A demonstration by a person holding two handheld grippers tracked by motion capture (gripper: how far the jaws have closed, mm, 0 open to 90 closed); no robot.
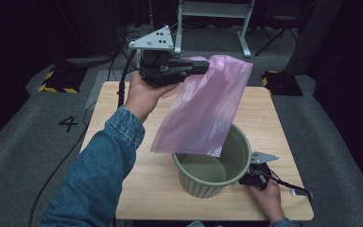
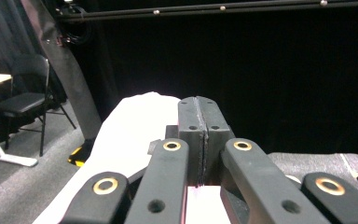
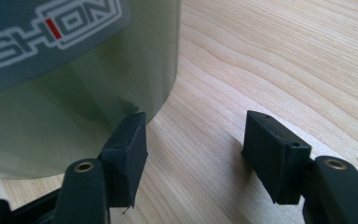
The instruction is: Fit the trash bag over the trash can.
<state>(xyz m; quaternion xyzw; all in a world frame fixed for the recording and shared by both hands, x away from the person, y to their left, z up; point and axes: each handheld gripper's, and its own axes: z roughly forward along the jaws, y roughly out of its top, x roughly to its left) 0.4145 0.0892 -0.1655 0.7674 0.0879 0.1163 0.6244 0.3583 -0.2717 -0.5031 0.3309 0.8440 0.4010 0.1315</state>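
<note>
A pink plastic bag [image 1: 207, 106] hangs above the table, its lower edge over the rim of a green ribbed bin [image 1: 196, 182]. My left gripper [image 1: 203, 65] is raised at the bag's top corner and shut on it. In the left gripper view the jaws stand pressed together with a pink sliver between them, and the bag [image 2: 130, 135] billows pale to their left. My right gripper [image 1: 248, 178] rests low on the table against the bin's right side. In the right gripper view it [image 3: 193, 154] stands open, one fingertip [image 3: 126, 149] beside the bin wall [image 3: 70, 98].
The wooden table [image 1: 123, 189] has free room at its left and far side. Grey carpet surrounds it. Yellow-black blocks [image 1: 56, 80] lie on the floor at the far left and far right. A white desk frame [image 1: 212, 23] stands behind.
</note>
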